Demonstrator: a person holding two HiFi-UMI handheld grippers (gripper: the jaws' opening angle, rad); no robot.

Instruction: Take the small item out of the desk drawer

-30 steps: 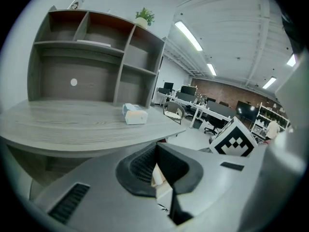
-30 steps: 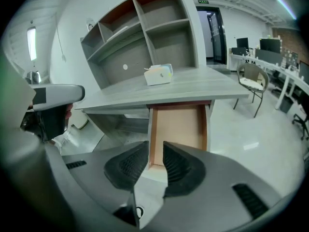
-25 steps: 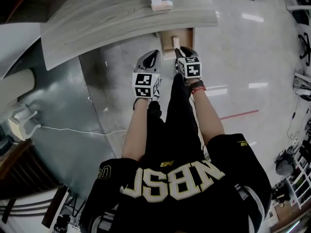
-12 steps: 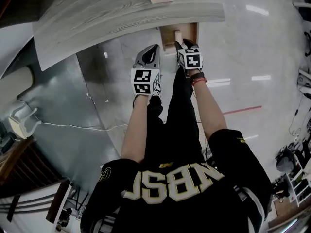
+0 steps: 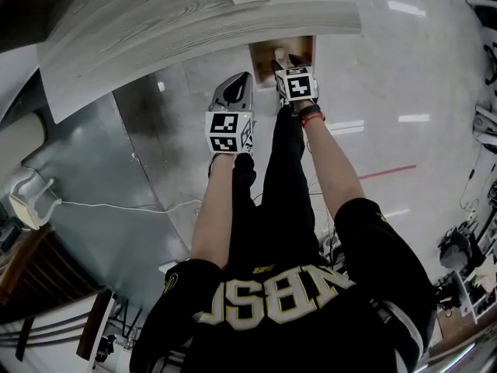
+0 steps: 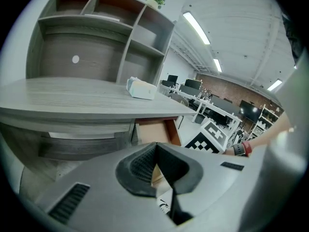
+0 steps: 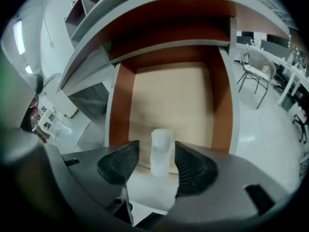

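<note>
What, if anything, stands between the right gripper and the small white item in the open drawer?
Nothing visible does. The right gripper is opening its jaws, and the small white item stands upright between them in the open drawer, with a gap on each side.

Overall light: your room is bright and even, lit by ceiling light strips (image 6: 195,27) overhead.
Glare: the glossy floor (image 5: 404,76) throws those lights back at your head view as white streaks.
Shadow: a dull grey patch lies on the floor below the desk top (image 5: 155,29); the drawer (image 7: 171,100) is softly lit and darker toward its back.
Distortion: both gripper views are fisheye circles with black corners, so your straight desk edges bow.
Focus: the left gripper (image 6: 155,153) sits close to the lens and looks soft; the small white item (image 7: 161,151) looks pale with fuzzy edges.
</note>
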